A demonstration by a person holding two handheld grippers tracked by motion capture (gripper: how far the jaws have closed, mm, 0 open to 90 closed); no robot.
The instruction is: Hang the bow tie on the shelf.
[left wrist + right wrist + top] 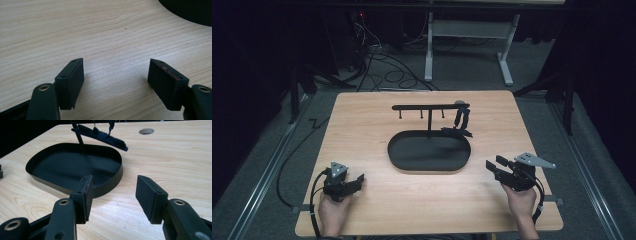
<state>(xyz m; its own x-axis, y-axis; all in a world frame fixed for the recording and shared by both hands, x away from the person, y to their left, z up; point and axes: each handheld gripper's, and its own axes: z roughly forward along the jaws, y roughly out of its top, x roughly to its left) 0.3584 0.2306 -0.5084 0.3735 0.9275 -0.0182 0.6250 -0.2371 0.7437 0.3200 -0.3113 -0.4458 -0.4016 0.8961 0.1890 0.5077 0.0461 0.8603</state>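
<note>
Dark floor and cables ring your tabletop (pixel 362 210), where a dark strap (pixel 460 124) hangs from the rack (pixel 430 107) over the black tray (pixel 429 152), its long axis running down toward the tray's far rim. Your left tool (pixel 353 181) and right tool (pixel 493 165) rest near the front corners, both wide open and empty, so I judge you're at the start; next, reach the right tool to that strap.

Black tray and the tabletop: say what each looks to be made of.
Black tray: probably thin sheet metal with a matte black coating; its low wall is thin, even and sharply edged. Tabletop: pale wood or wood-look laminate, smooth and satin; continuous grain lines run across it, though the pictures cannot settle which.
</note>
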